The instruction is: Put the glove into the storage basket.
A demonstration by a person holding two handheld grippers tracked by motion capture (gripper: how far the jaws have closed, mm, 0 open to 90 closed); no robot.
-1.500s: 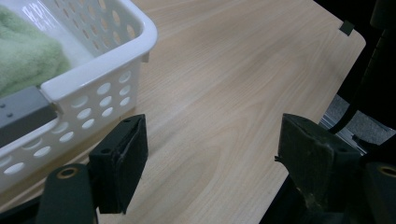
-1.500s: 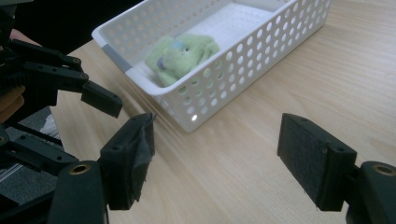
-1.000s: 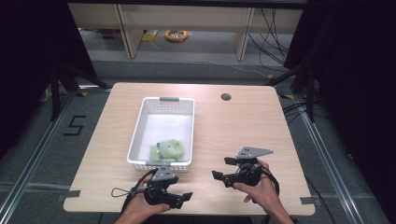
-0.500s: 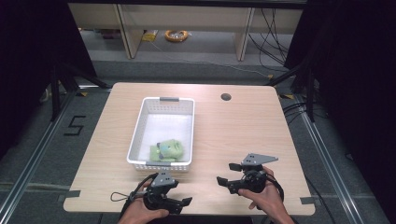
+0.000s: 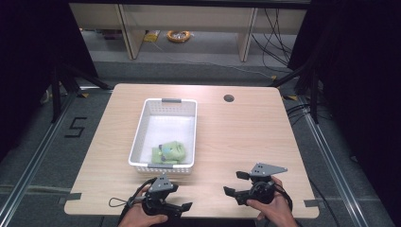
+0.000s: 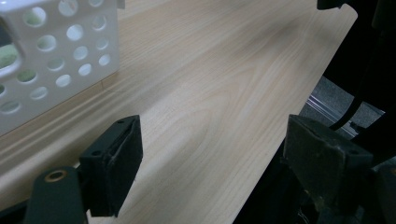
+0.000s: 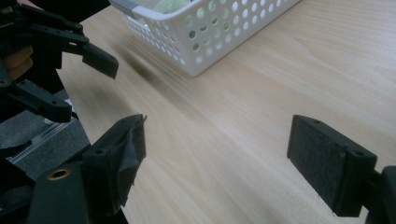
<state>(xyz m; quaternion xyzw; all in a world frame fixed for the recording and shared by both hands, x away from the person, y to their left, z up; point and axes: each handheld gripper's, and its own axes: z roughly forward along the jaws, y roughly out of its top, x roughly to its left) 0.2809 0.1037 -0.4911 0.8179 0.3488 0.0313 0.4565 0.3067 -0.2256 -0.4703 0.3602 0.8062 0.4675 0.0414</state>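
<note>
Black jaws apart and empty on both grippers, low at the table's near edge.
Left gripper [image 5: 182,208] and right gripper [image 5: 235,184] hover over bare wooden table [image 5: 246,137]; just beyond the left one, a white basket [image 5: 139,137] holds a green bundle [image 5: 169,152] at its near end.

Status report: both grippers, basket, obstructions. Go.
Left gripper open, empty. Right gripper open, empty. Green item lies inside white basket. Nothing between grippers and basket.

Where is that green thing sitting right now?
In the high view, the green item lies inside the white basket, at the end nearest the person, left of the table's middle and just beyond the left gripper.
</note>
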